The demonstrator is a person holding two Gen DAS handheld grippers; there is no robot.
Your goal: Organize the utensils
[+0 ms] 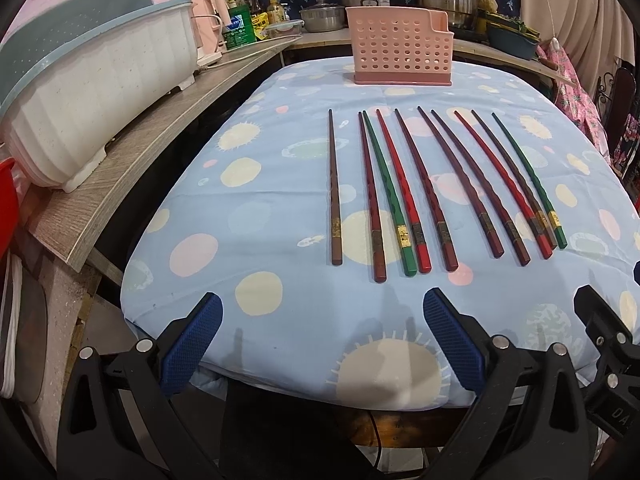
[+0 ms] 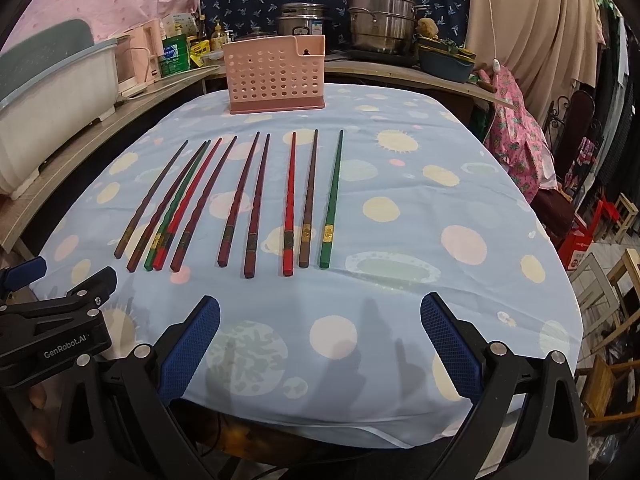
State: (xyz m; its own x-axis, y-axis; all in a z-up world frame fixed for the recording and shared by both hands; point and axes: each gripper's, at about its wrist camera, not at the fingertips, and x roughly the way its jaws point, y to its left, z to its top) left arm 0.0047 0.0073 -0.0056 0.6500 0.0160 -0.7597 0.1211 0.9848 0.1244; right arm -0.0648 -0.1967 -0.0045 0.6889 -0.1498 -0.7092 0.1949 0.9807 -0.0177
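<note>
Several chopsticks, brown, dark red, red and green, lie side by side on the blue spotted tablecloth [image 1: 280, 184], tips pointing away: leftmost brown one [image 1: 333, 188], rightmost green one [image 2: 331, 200]. A pink perforated utensil holder [image 1: 400, 46] stands upright at the far edge, also in the right wrist view [image 2: 276, 76]. My left gripper [image 1: 322, 312] is open and empty above the near edge, short of the chopsticks. My right gripper [image 2: 320, 314] is open and empty beside it. Part of the left gripper shows in the right view [image 2: 60, 308].
A wooden counter [image 1: 160, 120] runs along the left with a white and teal dish rack [image 1: 92, 80], bottles and a pink kettle. Steel pots [image 2: 380, 16] stand behind the holder. Chairs and stools [image 2: 600, 280] are to the right of the table.
</note>
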